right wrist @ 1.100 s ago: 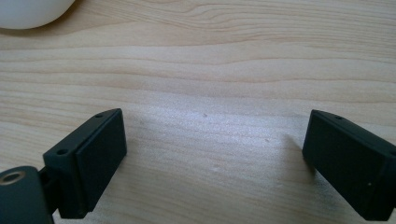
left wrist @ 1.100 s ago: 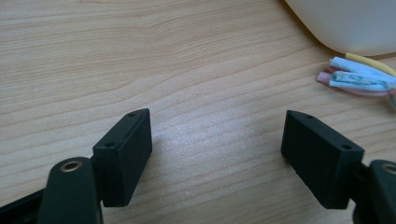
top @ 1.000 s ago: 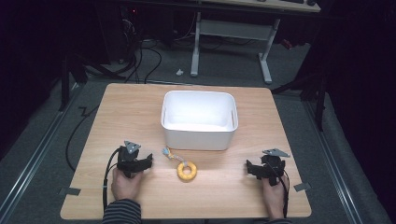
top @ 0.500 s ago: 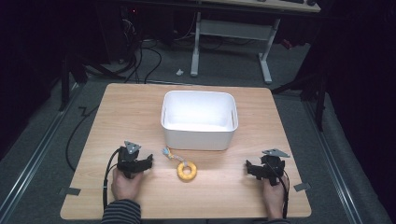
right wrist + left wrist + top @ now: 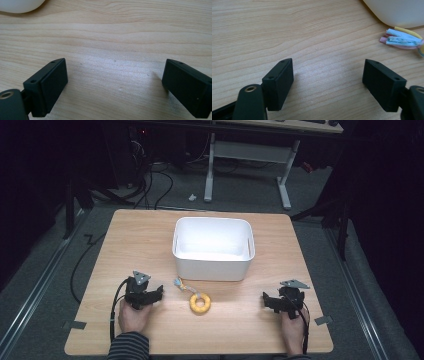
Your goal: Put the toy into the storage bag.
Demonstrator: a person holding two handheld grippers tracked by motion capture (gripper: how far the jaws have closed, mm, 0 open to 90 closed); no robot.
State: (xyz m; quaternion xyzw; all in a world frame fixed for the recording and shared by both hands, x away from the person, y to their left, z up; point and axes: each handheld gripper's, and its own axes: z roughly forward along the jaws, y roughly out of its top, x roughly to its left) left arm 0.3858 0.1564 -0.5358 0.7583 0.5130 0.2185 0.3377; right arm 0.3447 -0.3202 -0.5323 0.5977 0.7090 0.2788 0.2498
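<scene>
While nothing has moved over the last second, both grippers, left (image 5: 151,295) and right (image 5: 272,301), rest spread and empty; ring (image 5: 200,303) lies between them, before the bin (image 5: 213,266), untouched.

Table (image 5: 150,240) lit brightly from above, surroundings left in deep darkness, white bin (image 5: 213,245) interior glared almost featureless, soft short shadows cast under each claw, high view slightly grainy, close views sharp on wood grain, near claw bases softened.
</scene>
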